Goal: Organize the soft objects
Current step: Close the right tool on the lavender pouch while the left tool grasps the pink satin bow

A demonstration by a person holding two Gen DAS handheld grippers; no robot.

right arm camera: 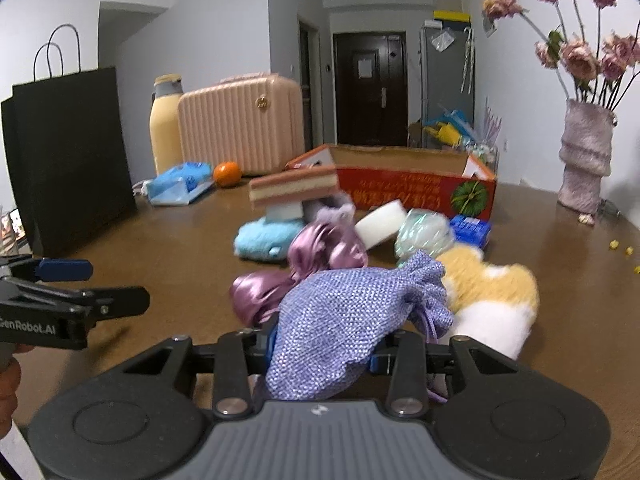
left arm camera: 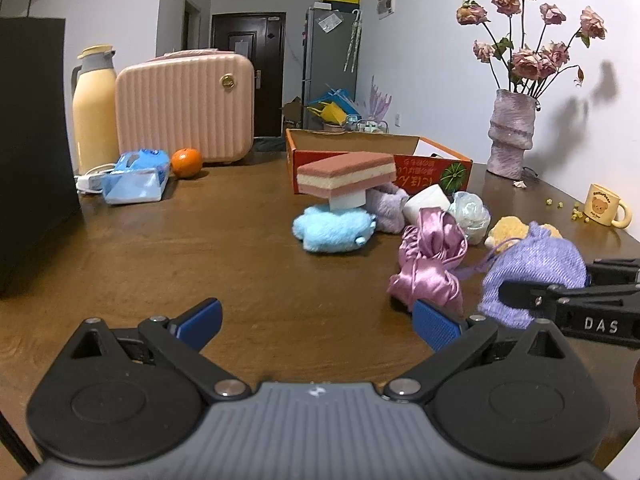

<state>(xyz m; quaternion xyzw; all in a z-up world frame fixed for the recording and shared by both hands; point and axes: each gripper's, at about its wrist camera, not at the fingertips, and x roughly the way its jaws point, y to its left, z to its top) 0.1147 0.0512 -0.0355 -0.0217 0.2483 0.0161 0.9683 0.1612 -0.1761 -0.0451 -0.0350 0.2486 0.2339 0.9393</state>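
Note:
My right gripper [right arm camera: 324, 350] is shut on a lilac woven drawstring pouch [right arm camera: 352, 312], which bulges up between its fingers. In the left wrist view the same pouch [left arm camera: 536, 264] sits at the right gripper's [left arm camera: 560, 304] tip. My left gripper [left arm camera: 318, 322] stands open over bare table, its right pad beside a pink satin cloth [left arm camera: 430, 264]. Behind lie a blue plush [left arm camera: 332, 228], a pink-and-cream layered sponge [left arm camera: 346, 176] on a white block, a white sponge [left arm camera: 424, 202], a shiny wrapped bundle [left arm camera: 472, 210] and a yellow-white plush [right arm camera: 492, 292].
A red cardboard box [left arm camera: 436, 168] stands open behind the pile. A pink case [left arm camera: 184, 108], a thermos [left arm camera: 94, 112], an orange [left arm camera: 186, 162] and a tissue pack [left arm camera: 136, 178] are at the back left. A black bag [right arm camera: 72, 152] is left; a vase [left arm camera: 512, 132] and a mug [left arm camera: 604, 206] are right.

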